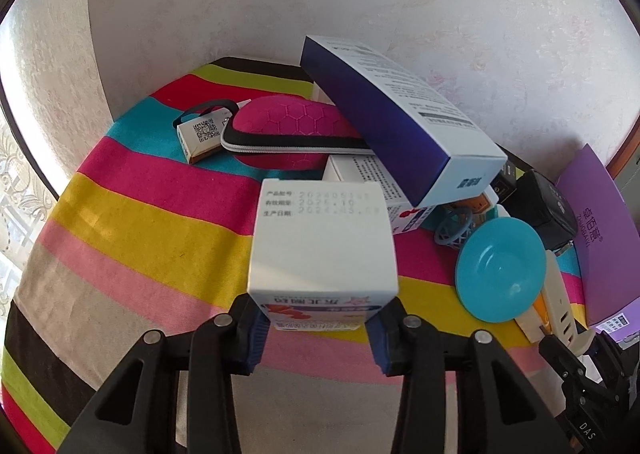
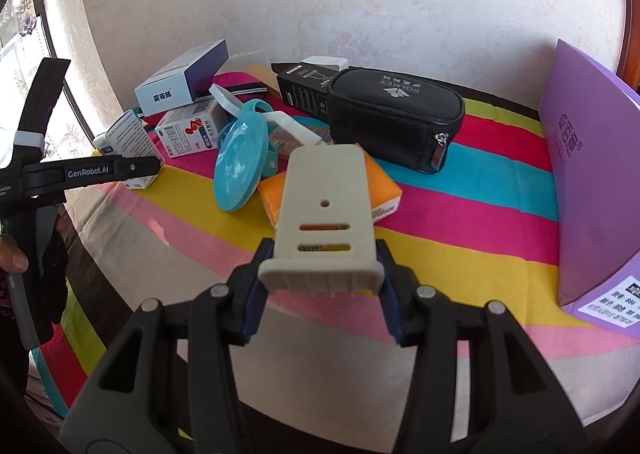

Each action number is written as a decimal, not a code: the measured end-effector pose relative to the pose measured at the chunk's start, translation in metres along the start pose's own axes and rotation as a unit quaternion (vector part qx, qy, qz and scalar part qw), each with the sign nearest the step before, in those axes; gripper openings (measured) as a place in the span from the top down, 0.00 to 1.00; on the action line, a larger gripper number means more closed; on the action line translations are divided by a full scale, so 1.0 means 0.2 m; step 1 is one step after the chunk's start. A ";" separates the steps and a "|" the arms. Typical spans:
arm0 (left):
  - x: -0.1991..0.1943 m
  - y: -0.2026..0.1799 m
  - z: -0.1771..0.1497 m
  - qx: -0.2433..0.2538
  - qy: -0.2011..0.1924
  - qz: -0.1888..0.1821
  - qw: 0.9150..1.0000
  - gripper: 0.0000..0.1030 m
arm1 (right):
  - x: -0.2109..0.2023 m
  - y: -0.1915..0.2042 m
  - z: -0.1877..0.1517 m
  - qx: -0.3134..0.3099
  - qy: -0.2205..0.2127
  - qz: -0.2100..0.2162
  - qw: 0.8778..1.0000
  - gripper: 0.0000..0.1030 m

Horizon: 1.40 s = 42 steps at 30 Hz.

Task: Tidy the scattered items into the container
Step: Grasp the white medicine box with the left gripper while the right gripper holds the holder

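Observation:
My left gripper [image 1: 318, 328] is shut on a white medicine box [image 1: 322, 242] and holds it above the striped cloth; it also shows in the right wrist view [image 2: 132, 150]. My right gripper [image 2: 320, 286] is shut on a cream slotted plastic piece [image 2: 326, 214], held over an orange packet [image 2: 332, 190]. The purple container [image 2: 596, 182] stands at the right edge; in the left wrist view it [image 1: 600, 230] is at the far right. Scattered items include a teal round lid [image 2: 240, 166], a black zip pouch [image 2: 396, 118], a blue-and-white box [image 1: 396, 122] and a pink case [image 1: 296, 126].
A small box with a QR code [image 1: 200, 136] lies at the back left of the striped tablecloth [image 1: 132, 222]. A black carton [image 2: 304, 86] and another medicine box [image 2: 188, 132] lie by the wall. The wall is close behind the table.

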<state>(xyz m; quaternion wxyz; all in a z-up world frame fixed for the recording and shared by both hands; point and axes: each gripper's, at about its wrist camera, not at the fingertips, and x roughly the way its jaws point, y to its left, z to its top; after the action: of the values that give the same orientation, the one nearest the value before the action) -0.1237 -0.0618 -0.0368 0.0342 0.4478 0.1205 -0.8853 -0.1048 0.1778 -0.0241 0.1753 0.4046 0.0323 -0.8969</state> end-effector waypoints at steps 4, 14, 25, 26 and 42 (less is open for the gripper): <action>-0.03 -0.01 -0.02 0.003 -0.004 -0.006 1.000 0.59 | 0.00 0.00 0.00 0.000 0.000 0.000 1.000 0.50; -0.07 0.00 -0.05 0.016 -0.001 -0.015 1.000 0.59 | 0.00 0.00 0.00 -0.002 0.002 -0.002 1.000 0.50; -0.10 -0.07 -0.11 0.048 0.000 -0.019 0.999 0.59 | -0.01 0.00 0.01 -0.002 0.001 -0.006 1.000 0.50; -0.11 -0.08 -0.11 0.051 0.001 -0.020 0.998 0.59 | -0.01 0.00 0.01 -0.002 0.001 -0.006 1.000 0.50; -0.20 -0.22 -0.18 0.112 -0.007 -0.031 0.993 0.59 | -0.10 0.00 -0.03 0.022 -0.007 0.022 0.999 0.50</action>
<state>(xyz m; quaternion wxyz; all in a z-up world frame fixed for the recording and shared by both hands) -0.0781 -0.0122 -0.0171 -0.0424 0.4390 0.0340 -0.8969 -0.0887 0.1850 -0.0125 0.1861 0.4028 0.0022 -0.8962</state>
